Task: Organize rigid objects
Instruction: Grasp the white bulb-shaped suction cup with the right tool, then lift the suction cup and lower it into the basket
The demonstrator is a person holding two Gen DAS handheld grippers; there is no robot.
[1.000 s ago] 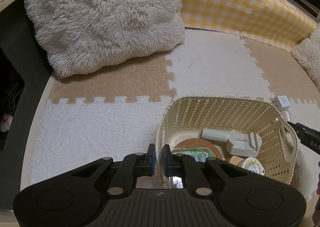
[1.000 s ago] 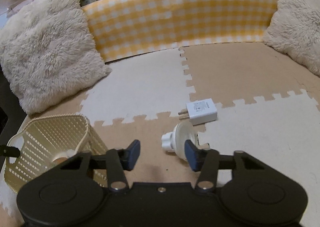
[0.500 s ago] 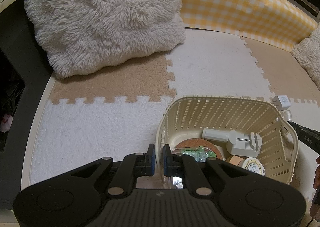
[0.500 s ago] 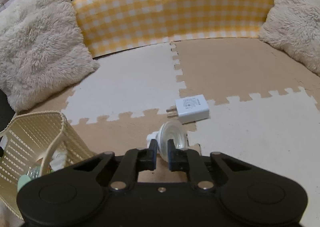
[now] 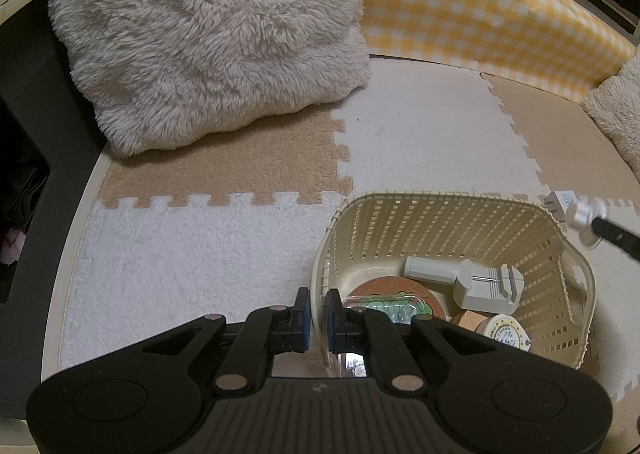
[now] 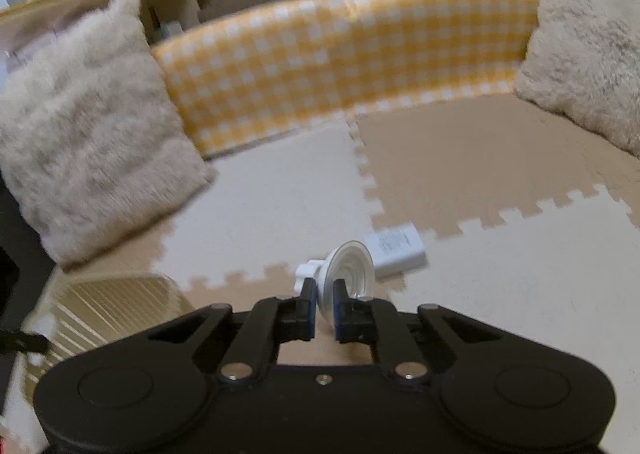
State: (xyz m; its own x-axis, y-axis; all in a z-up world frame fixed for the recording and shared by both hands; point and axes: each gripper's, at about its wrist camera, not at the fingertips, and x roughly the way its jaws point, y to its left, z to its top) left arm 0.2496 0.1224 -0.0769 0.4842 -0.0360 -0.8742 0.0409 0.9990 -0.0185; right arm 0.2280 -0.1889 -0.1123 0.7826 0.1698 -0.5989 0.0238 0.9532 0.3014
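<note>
My left gripper [image 5: 315,314] is shut on the near rim of a cream slatted basket [image 5: 440,202]. The basket holds a grey watch tool [image 5: 480,282], a cork coaster [image 5: 384,288], a clear case [image 5: 384,304] and a round tape measure [image 5: 505,336]. My right gripper [image 6: 323,306] is shut on a white suction cup [image 6: 349,268] and holds it above the mat; it also shows in the left wrist view [image 5: 586,213]. A white charger plug [image 6: 396,250] lies on the mat just beyond; in the left wrist view it [image 5: 560,202] shows past the basket's far right corner.
Foam puzzle mats in white [image 5: 420,141] and tan [image 6: 480,157] cover the floor. A fluffy cushion [image 5: 208,33] lies at the back left, another [image 6: 592,33] at the right. A yellow checked bolster [image 6: 340,65] runs along the back. The basket [image 6: 112,306] is at the right gripper's lower left.
My right gripper shut on the suction cup and has lifted it off the mat, swinging left toward the basket. My left gripper stays shut on the basket rim.
</note>
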